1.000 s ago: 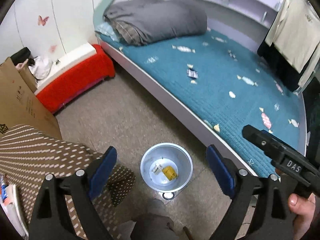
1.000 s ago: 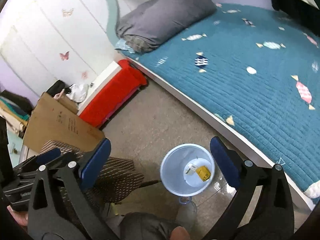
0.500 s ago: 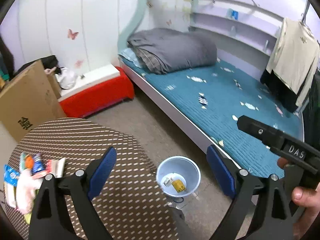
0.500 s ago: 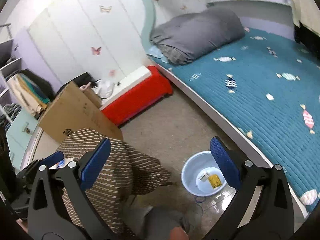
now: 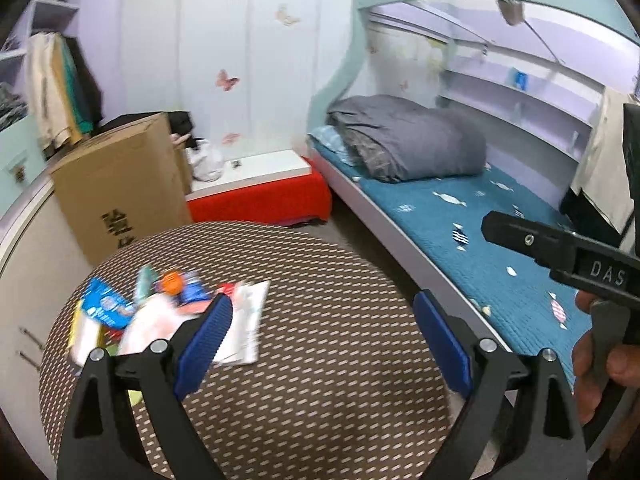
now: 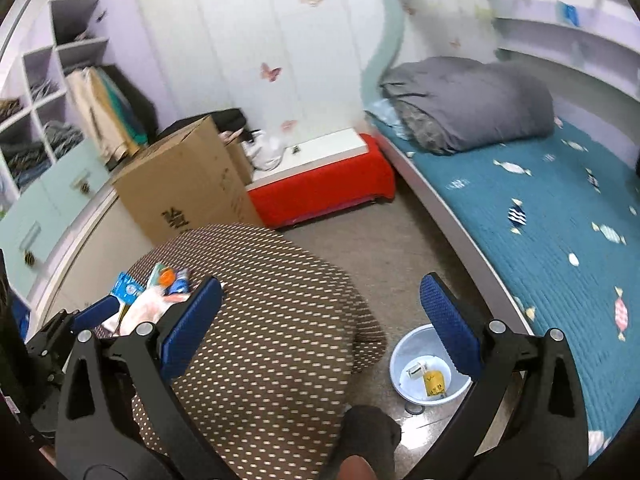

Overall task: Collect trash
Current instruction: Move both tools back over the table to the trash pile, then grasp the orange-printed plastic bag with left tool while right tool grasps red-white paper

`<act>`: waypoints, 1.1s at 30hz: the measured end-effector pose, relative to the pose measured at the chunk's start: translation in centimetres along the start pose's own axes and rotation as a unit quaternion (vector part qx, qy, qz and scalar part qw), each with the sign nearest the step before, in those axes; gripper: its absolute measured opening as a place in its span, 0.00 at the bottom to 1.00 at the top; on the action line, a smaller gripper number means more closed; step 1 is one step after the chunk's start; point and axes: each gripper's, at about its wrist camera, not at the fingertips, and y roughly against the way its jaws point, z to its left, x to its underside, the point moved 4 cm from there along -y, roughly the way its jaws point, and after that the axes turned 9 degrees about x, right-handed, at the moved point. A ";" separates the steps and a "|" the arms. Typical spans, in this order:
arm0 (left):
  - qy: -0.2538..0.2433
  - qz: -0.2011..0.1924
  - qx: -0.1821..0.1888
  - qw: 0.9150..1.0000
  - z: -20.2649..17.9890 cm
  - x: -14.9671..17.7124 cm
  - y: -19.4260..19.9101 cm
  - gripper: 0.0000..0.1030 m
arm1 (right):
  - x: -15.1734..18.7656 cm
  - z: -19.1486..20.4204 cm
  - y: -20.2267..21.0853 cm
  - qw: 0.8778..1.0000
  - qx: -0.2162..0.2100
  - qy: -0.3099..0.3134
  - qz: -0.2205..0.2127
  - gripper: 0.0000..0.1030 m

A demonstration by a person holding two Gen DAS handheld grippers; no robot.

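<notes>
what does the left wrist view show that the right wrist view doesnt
Only the left wrist view shows the right tool's black body, with a hand on its trigger, and pale clothes hanging by the bed.

Only the right wrist view shows the floor bin holding a yellow wrapper, plus the cubby shelves.

Both show the wrapper pile on the dotted round table, the cardboard box, red bench and bed.

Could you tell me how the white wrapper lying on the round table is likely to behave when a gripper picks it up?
The white wrapper lies flat on the patterned tablecloth, so it is probably thin and floppy and would likely droop from a pinch. It looks light for its size. Being flat, it may slide rather than lift; the open left gripper might do better at an edge.
</notes>
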 end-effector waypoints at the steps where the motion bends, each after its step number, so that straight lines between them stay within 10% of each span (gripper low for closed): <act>1: 0.007 -0.002 -0.007 1.000 1.1 0.4 0.5 0.88 | 0.1 1.1 -0.2 1.000 -0.002 0.008 0.003 0.94; 23: 0.078 0.062 -0.086 0.991 16.9 5.1 -2.8 0.87 | 6.1 11.6 -9.8 0.989 -0.050 0.058 0.126 0.94; 28: 0.071 0.096 -0.079 0.990 18.2 5.4 -5.6 0.67 | 6.8 13.8 -12.3 0.985 -0.075 0.058 0.147 0.94; 33: 0.067 0.118 -0.062 0.989 18.6 5.5 -7.2 0.49 | 7.4 16.7 -15.1 0.979 -0.089 0.067 0.171 0.71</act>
